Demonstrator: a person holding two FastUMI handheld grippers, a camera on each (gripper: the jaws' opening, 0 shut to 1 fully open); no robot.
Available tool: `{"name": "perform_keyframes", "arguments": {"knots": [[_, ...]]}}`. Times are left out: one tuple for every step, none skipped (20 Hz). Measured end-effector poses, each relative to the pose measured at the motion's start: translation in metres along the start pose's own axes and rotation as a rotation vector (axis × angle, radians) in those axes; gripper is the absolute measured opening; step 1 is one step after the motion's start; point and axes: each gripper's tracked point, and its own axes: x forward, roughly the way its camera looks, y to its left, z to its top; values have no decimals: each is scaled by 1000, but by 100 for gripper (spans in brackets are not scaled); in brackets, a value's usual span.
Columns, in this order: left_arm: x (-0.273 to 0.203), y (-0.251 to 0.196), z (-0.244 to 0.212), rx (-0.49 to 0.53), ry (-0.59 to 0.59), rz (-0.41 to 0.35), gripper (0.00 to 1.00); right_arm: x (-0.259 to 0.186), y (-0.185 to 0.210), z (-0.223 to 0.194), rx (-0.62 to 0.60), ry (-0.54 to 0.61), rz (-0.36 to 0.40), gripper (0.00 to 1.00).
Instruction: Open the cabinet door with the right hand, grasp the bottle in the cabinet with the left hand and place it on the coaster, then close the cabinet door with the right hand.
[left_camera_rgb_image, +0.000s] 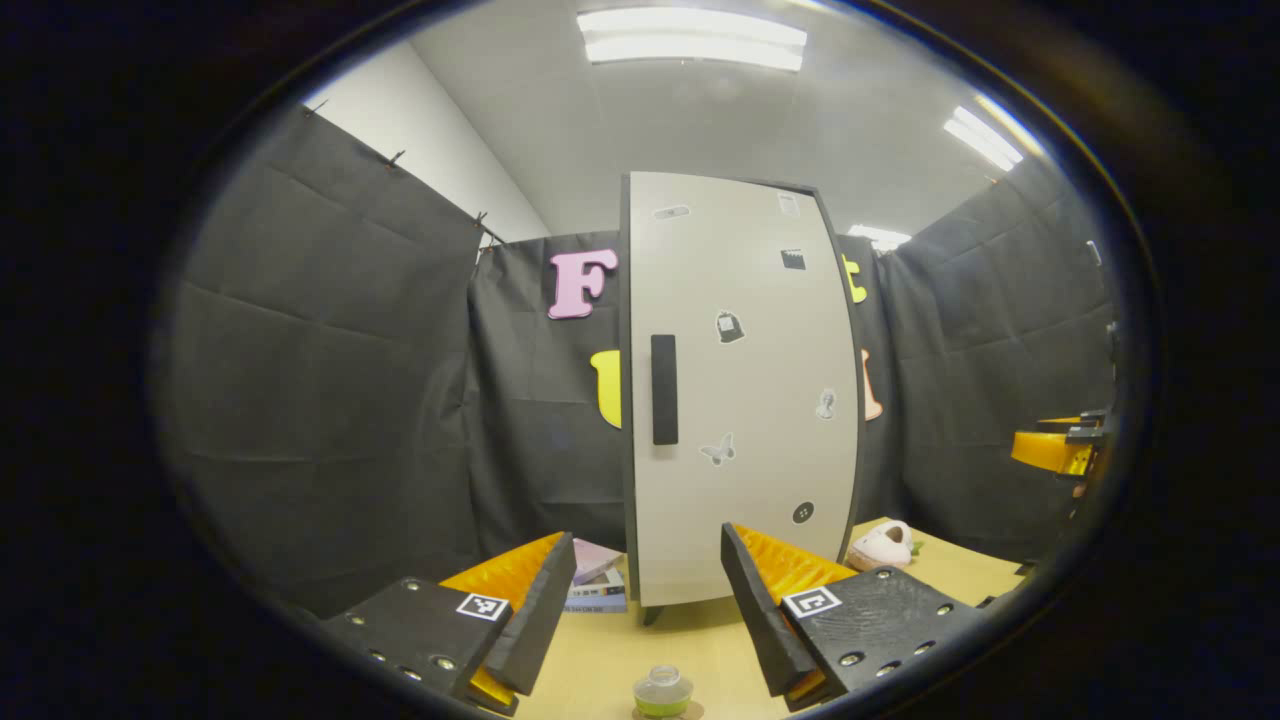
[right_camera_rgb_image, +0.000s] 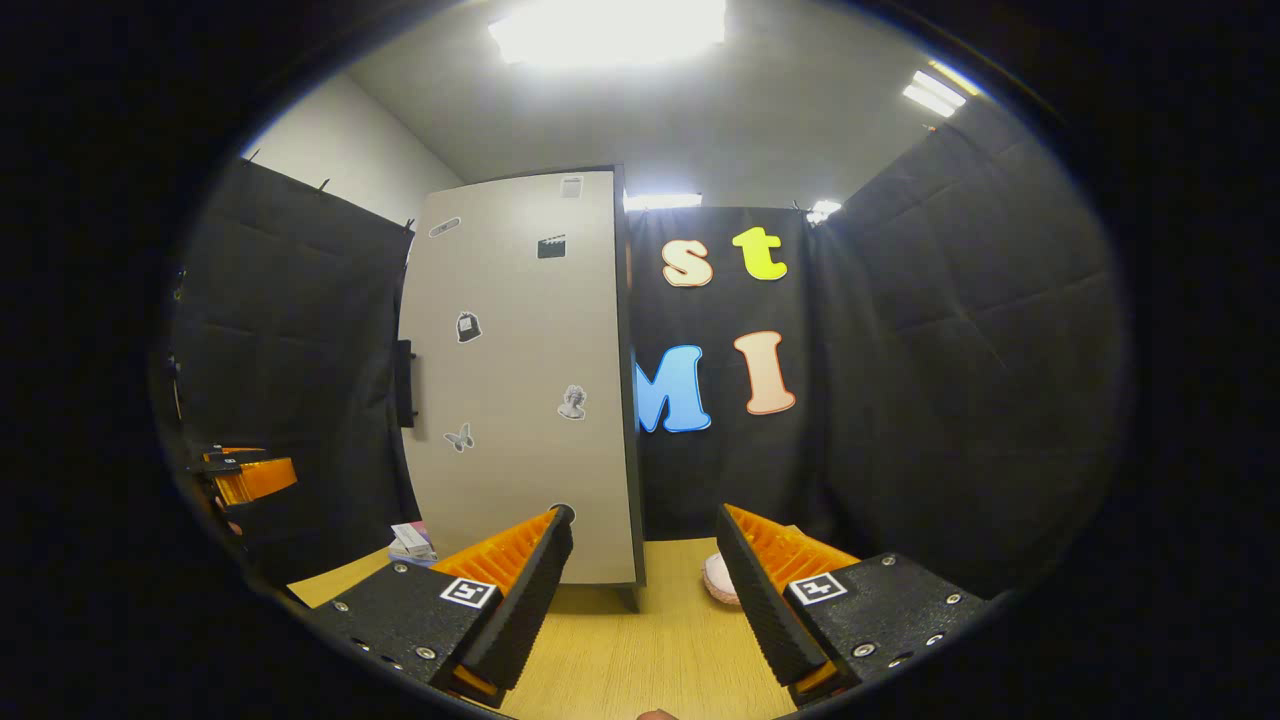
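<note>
With the cabinet door (left_camera_rgb_image: 740, 390) shut at frame centre and the bottle (left_camera_rgb_image: 663, 692) standing on the coaster (left_camera_rgb_image: 692, 712) at the bottom edge, the task looks finished (both the left gripper (left_camera_rgb_image: 648, 590) and right gripper (right_camera_rgb_image: 640, 570) gape wide, empty), so only pulling back remains.

we've got a pale beige cabinet door (left_camera_rgb_image: 745, 400) dotted with small black-and-grey stickers | its handle (left_camera_rgb_image: 664, 389) is plain black | table (left_camera_rgb_image: 690, 650) is light yellowish wood grain | bottle (left_camera_rgb_image: 663, 692) at 6 o'clock is clear with a green band | pale pink shoe (left_camera_rgb_image: 882, 545) at 4 o'clock
</note>
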Motion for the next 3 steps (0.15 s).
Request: {"name": "perform_keyframes", "arguments": {"knots": [[0,2,-1,-2,3,2,83,0,0,0,-1,1,1,90],[0,3,-1,-5,3,3,87,-1,1,0,-1,1,2,90],[1,3,-1,-7,4,4,88,0,1,0,-2,1,0,90]]}}
